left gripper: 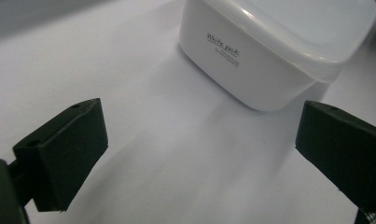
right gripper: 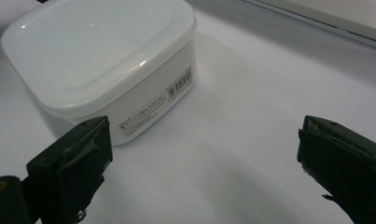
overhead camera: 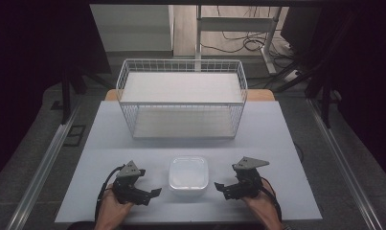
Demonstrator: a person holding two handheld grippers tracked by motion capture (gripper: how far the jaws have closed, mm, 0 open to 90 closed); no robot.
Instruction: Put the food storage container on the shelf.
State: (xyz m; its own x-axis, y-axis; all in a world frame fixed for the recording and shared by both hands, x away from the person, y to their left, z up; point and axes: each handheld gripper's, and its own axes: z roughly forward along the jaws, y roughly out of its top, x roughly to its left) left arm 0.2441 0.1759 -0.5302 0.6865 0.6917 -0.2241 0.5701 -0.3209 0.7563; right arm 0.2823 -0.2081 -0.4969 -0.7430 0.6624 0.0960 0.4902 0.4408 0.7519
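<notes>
A white plastic box with a translucent lid (overhead camera: pixel 188 173) sits on the table near its front edge, between my two grippers. My left gripper (overhead camera: pixel 150 184) lies just to the box's left and points toward it. In the left gripper view the left gripper (left gripper: pixel 202 140) stands open over bare table, and the box (left gripper: pixel 269 51), printed "White pack", lies ahead and to the right. My right gripper (overhead camera: pixel 226 179) is just to the right of the box. In the right gripper view the right gripper (right gripper: pixel 204 154) is open and holds nothing, and the box (right gripper: pixel 101 51) lies ahead and to the left, beside the left jaw.
A white wire basket (overhead camera: pixel 181 98) with two shelf levels stands at the back middle of the pale table (overhead camera: pixel 277 143). A hand holds each gripper at the table's front edge. Dark floor, rails and cables surround the table.
</notes>
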